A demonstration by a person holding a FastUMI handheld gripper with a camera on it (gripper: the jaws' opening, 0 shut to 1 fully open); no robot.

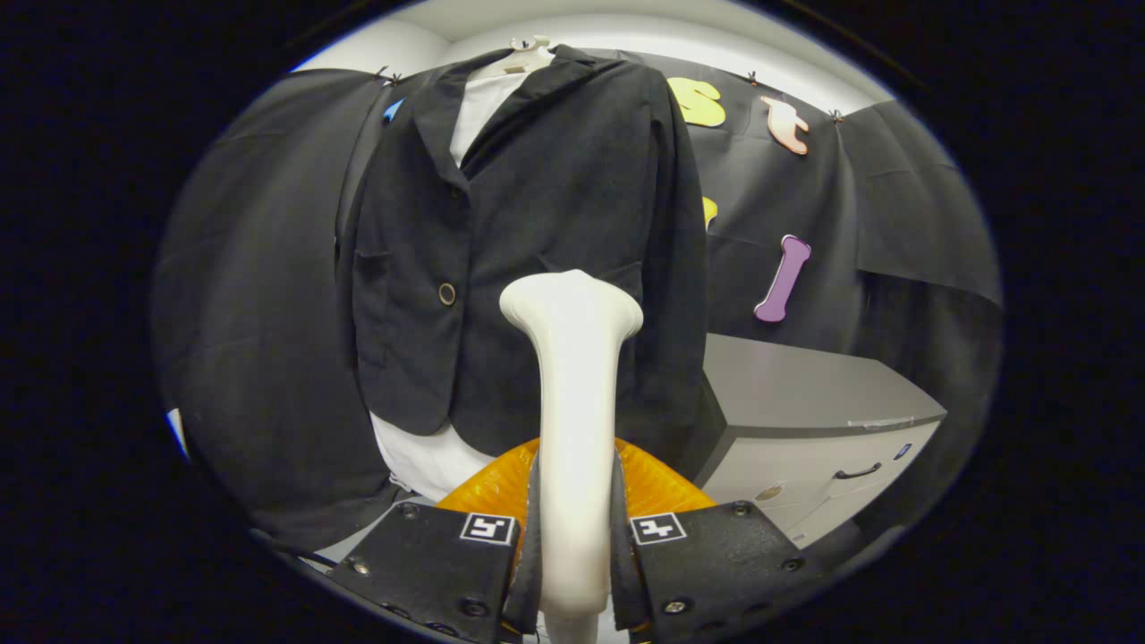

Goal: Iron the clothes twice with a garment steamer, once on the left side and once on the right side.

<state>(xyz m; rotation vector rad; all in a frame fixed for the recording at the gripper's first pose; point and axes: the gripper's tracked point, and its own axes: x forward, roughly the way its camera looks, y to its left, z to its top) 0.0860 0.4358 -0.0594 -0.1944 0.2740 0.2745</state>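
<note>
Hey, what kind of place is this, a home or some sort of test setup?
Probably a staged test booth, not a home. A black cloth wall drapes behind a black jacket hung for steaming, with a grey drawer cabinet beside it. The tongs are shut on a white garment steamer.

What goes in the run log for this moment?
claw: shut on steamer | steamer: upright, head before jacket lower front | jacket: hanging, over white shirt | cabinet: beside jacket
</note>
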